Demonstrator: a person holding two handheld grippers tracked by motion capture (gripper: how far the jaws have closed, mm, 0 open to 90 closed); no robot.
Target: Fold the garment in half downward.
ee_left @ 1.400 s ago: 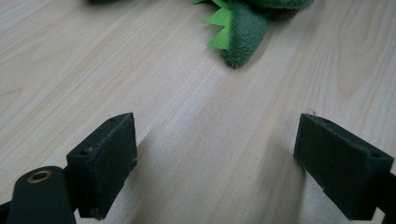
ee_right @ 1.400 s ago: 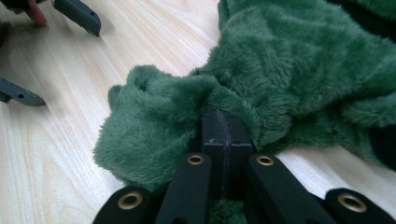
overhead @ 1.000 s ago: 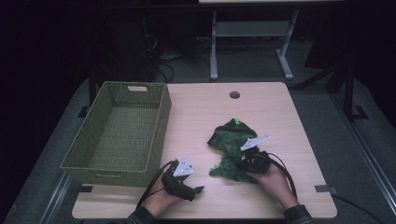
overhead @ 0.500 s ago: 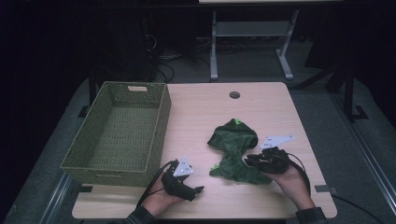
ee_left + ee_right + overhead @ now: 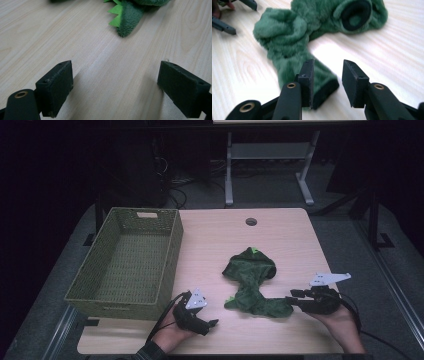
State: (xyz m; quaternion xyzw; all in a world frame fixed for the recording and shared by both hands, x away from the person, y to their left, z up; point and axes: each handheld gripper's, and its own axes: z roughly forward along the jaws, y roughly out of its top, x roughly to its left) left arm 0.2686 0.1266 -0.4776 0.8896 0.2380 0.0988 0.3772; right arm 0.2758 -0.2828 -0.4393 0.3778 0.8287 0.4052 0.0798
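The right gripper (image 5: 296,300) is sitting farther right on the tabletop (image 5: 280,240) than a second ago, when it was bunched into the green plush (image 5: 252,282) with jaws clamped. Its jaws have just been opening — in the right gripper view the plush's dark-edged end (image 5: 322,82) is lying just in front of the gap, against the left pad, with nothing pinched, so the grip is released. The plush itself is lying longer than before, drawn out from a crumpled heap into a strip running from the middle of the tabletop toward the right gripper. The left gripper (image 5: 212,322) is resting where it was, jaws spread wide over bare wood; in the left gripper view the plush's spiky tip (image 5: 125,20) is lying ahead, well clear of the pads (image 5: 56,87).

A woven basket (image 5: 80,290) is standing at the tabletop's left edge, close beside the left gripper and apart from the plush. A round cable hole (image 5: 251,221) is showing near the far edge — nothing is lying between plush and basket.
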